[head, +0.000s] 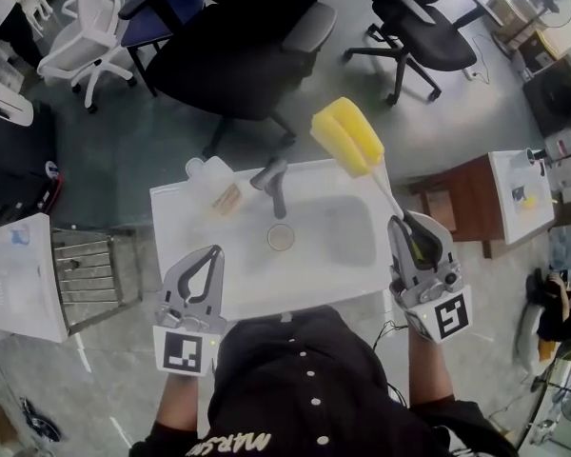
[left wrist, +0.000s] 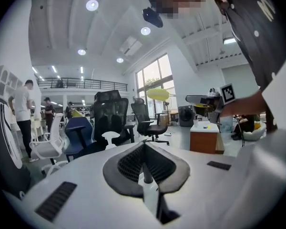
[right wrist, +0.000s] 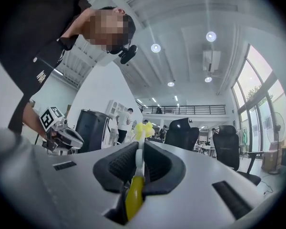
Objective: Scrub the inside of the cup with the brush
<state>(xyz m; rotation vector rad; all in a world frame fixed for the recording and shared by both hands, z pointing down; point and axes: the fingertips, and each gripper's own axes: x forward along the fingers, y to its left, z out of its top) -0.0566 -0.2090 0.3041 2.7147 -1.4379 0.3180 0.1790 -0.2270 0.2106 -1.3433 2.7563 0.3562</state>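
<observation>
Standing at white sink [head: 357, 284], faucet [head: 274, 184] on its far rim, drain [head: 281, 237] mid-basin.

Holding right gripper [head: 417, 244] just off the sink's near-right corner, pinching the brush [head: 347, 136] by its handle. Checked in the right gripper view: pads clamped on the yellow grip, stem running out between them. Brush angled up and away, yellow sponge head above the sink's far-right rim, touching nothing.

Holding left gripper [head: 202, 272] over the sink's near-left rim, pressed together, nothing between the pads.

Reading the cup [head: 226, 197] as the translucent piece lying on its side on the sink's far-left deck, just left of the faucet, well apart from both grippers and the brush. Second pale container [head: 203, 169] just beyond it at the far-left corner; can't tell what exactly.

Also seeing wire rack [head: 90, 274] left of the sink, wooden cabinet [head: 457, 203] right of it, office chairs [head: 238, 55] beyond it.
</observation>
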